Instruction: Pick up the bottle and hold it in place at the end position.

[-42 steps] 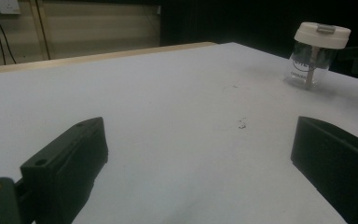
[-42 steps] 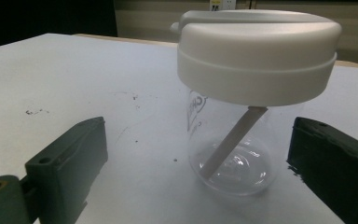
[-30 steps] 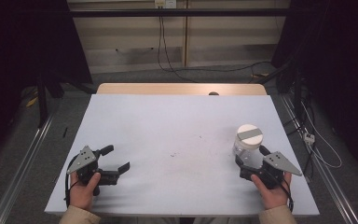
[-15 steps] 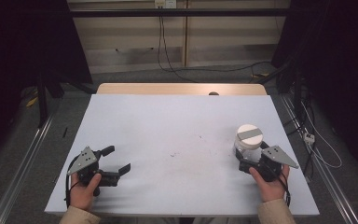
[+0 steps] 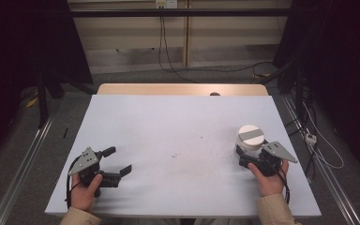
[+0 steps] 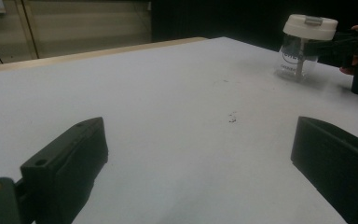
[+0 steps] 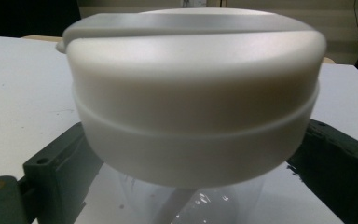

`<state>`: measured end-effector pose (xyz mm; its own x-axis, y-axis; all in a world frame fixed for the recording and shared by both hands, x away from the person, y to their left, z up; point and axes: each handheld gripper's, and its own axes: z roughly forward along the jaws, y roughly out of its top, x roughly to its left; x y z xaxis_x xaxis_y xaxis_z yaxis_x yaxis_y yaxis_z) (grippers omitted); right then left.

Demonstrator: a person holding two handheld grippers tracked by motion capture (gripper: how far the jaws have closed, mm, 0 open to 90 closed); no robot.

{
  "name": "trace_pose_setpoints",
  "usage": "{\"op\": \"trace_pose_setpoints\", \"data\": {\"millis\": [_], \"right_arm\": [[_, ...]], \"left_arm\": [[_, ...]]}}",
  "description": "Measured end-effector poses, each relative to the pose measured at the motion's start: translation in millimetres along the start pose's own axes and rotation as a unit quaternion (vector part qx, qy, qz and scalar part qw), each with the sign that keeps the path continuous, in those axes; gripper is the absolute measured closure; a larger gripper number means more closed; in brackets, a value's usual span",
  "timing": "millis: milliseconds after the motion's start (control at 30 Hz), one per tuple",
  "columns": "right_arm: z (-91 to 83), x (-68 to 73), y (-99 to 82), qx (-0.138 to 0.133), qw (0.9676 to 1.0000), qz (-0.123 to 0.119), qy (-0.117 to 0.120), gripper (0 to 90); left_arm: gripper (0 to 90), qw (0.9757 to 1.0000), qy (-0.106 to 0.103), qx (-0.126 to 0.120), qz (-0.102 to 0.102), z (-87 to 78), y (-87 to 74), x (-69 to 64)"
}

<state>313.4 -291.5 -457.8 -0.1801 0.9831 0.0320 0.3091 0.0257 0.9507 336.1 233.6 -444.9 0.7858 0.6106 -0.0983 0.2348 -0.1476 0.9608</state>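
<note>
Plainly, handling: the jar [image 5: 250, 140] looks like thin clear plastic under a thick white lid, so it is judged light, fairly stiff at the lid and more yielding in the wall; nothing can be made out inside it, which suggests little weight.
Slipperiness: the clear wall looks smooth and glossy, so a loose hold could slide; the lid's stepped rim would give a firmer stop.
Where to hold: the body just beneath the lid, where the wall is braced by the rim, seems the safest place; squeezing lower down might dent it.
Jar look: a round, see-through body with dark printing on its side, topped by a broad white lid [image 7: 193, 93] with a grey strip across its top.
Jar place: upright on the table [image 5: 178, 140], near the right edge, towards the front right corner.
Right gripper [image 5: 251, 157]: its jaws stand either side of the clear body below the lid, close against it; whether they press it cannot be told.
Left gripper [image 5: 115, 164]: near the front left corner, jaws spread wide with nothing between them, well apart from the jar.
</note>
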Motion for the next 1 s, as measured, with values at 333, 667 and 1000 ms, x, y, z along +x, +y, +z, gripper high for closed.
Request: {"op": "trace_pose_setpoints", "data": {"millis": [333, 667, 1000], "right_arm": [[10.0, 0.2, 2.0, 0.004, 1.0000, 0.002, -0.007, 6.7], [16.6, 1.3, 4.0, 0.009, 0.9999, 0.000, -0.006, 9.6], [18.4, 2.6, 5.1, 0.001, 1.0000, -0.006, 0.005, 17.8]], "left_arm": [[3.4, 1.0000, 0.000, 0.002, 0.002, 0.2, -0.1, -0.1], [3.4, 1.0000, -0.001, 0.003, 0.001, 0.9, -0.4, -0.2], [3.4, 1.0000, -0.001, 0.002, 0.002, 1.1, -0.2, -0.3]]}}
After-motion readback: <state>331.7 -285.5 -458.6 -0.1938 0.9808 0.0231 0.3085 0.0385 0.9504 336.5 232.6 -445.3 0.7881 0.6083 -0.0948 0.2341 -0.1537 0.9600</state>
